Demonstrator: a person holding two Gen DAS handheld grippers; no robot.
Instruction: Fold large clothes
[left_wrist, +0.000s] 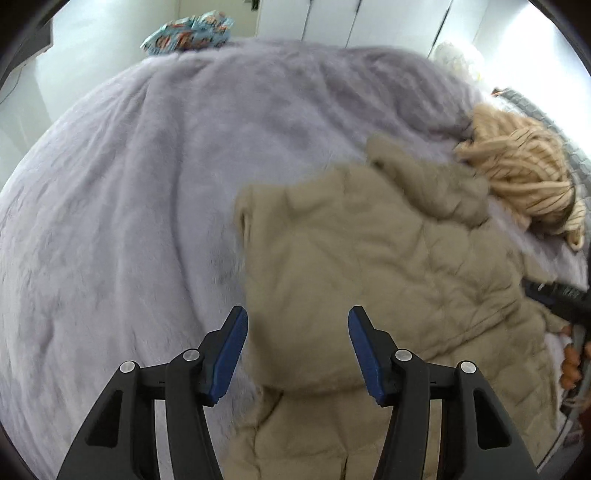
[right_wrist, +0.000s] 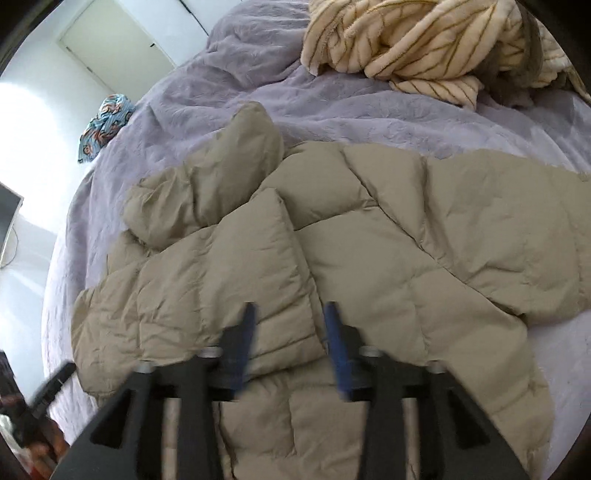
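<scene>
A large beige quilted puffer jacket (right_wrist: 369, 240) lies spread on a lilac bed cover (right_wrist: 325, 103); one sleeve is folded across its body and the hood (right_wrist: 221, 162) lies at the far left. It also shows in the left wrist view (left_wrist: 369, 266). My left gripper (left_wrist: 297, 317) is open and empty, hovering over the jacket's near left edge. My right gripper (right_wrist: 290, 314) is open, blurred, just above the jacket's near middle, holding nothing. The right gripper's body (left_wrist: 565, 295) shows at the right edge of the left wrist view.
A cream striped fleece garment (right_wrist: 417, 40) lies bunched at the far side of the bed, also in the left wrist view (left_wrist: 517, 158). A blue patterned cloth (right_wrist: 105, 122) sits at the bed's far left edge. White walls and doors stand behind.
</scene>
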